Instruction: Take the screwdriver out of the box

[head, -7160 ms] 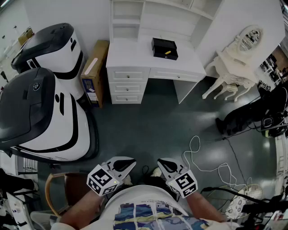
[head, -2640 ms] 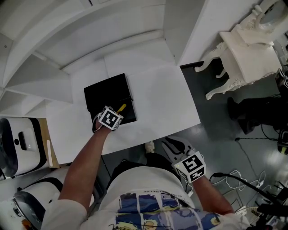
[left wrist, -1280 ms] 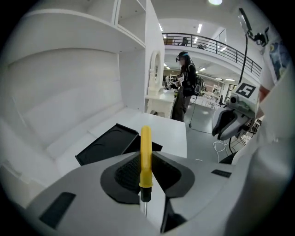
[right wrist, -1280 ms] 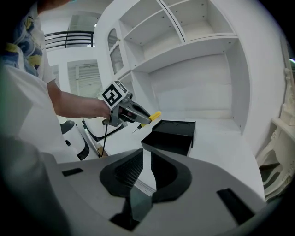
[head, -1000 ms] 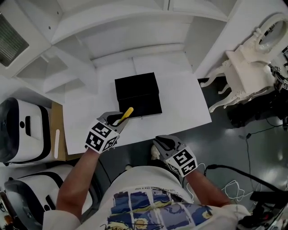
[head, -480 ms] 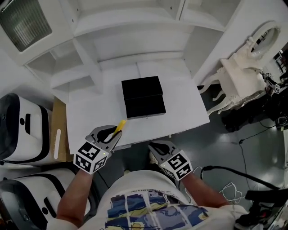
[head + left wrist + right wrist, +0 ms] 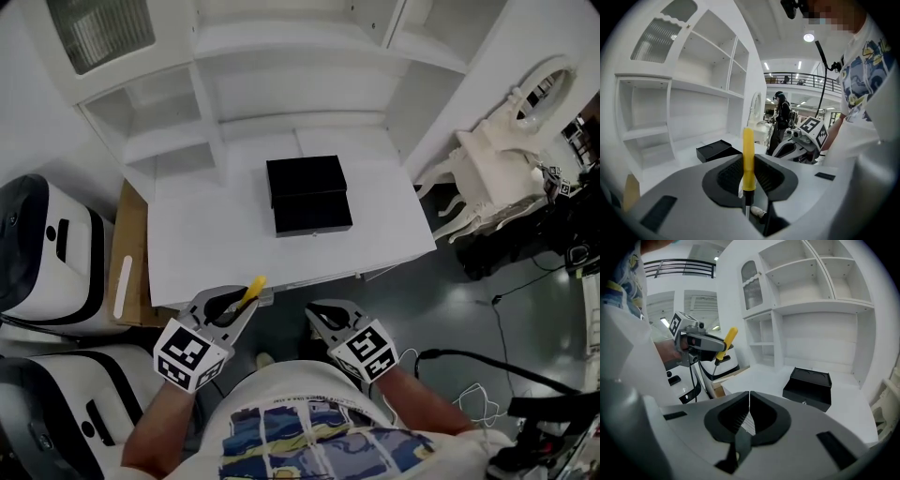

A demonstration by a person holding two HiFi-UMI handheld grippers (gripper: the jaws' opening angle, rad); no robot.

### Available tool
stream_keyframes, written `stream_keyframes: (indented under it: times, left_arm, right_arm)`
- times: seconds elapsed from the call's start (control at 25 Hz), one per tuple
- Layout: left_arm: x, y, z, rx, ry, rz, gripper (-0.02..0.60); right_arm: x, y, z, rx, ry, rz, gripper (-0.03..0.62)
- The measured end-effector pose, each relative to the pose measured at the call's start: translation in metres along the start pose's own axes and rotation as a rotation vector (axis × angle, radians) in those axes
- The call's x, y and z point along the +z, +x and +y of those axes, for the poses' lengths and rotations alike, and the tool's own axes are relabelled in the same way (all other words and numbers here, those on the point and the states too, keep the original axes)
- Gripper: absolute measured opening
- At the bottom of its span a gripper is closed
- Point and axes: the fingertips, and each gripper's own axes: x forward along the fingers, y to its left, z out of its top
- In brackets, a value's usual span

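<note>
My left gripper point(image 7: 238, 302) is shut on the screwdriver point(image 7: 251, 291), whose yellow handle sticks out past the jaws; it hangs off the desk's front edge, apart from the box. In the left gripper view the yellow handle point(image 7: 748, 159) stands upright between the pads. The black box point(image 7: 307, 195) lies open on the white desk point(image 7: 197, 244), its tray showing nothing inside; it also appears in the left gripper view point(image 7: 717, 150) and the right gripper view point(image 7: 809, 387). My right gripper point(image 7: 323, 319) is shut with nothing in it, below the desk edge. The right gripper view shows the left gripper point(image 7: 719, 351) with the screwdriver point(image 7: 726, 344).
White shelves point(image 7: 281, 66) rise behind the desk. A cardboard box point(image 7: 127, 253) and white-and-black machines point(image 7: 37, 253) stand at the left. An ornate white table point(image 7: 497, 159) and cables point(image 7: 487, 375) lie to the right on the dark floor.
Both grippers have drawn back from the desk toward the person. The left one carried the screwdriver off the desk's front edge. The box stayed put.
</note>
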Motion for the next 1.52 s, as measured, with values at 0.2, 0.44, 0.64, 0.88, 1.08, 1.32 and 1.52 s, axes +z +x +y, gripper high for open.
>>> stream_keyframes:
  times: [0.2,0.44,0.64,0.88,1.08,1.32,1.52]
  left_arm:
    - [-0.012,-0.022,-0.015,-0.006,0.002,-0.003,0.083]
    - [-0.021,-0.040,-0.028,-0.002,0.008,-0.011,0.083]
    - [-0.027,-0.052,-0.030,0.003,0.010,-0.024,0.082]
    - [-0.029,-0.056,-0.034,0.004,0.004,-0.034,0.083]
    - [-0.031,-0.058,-0.036,0.002,-0.004,-0.041,0.083]
    - [-0.033,-0.060,-0.038,-0.002,-0.002,-0.043,0.083]
    - [-0.034,-0.063,-0.036,0.002,-0.003,-0.041,0.082]
  right_arm:
    - [-0.004,-0.003,0.023,0.001,-0.003,0.001,0.028]
    - [-0.009,-0.005,0.046,0.009,-0.014,-0.004,0.026]
    - [-0.009,-0.005,0.060,0.008,-0.027,-0.013,0.025]
    - [-0.010,-0.008,0.065,0.007,-0.035,-0.005,0.025]
    - [-0.011,-0.008,0.067,0.002,-0.042,-0.004,0.025]
    - [-0.011,-0.007,0.071,0.004,-0.049,0.001,0.025]
    - [-0.007,-0.005,0.076,0.014,-0.048,-0.001,0.025]
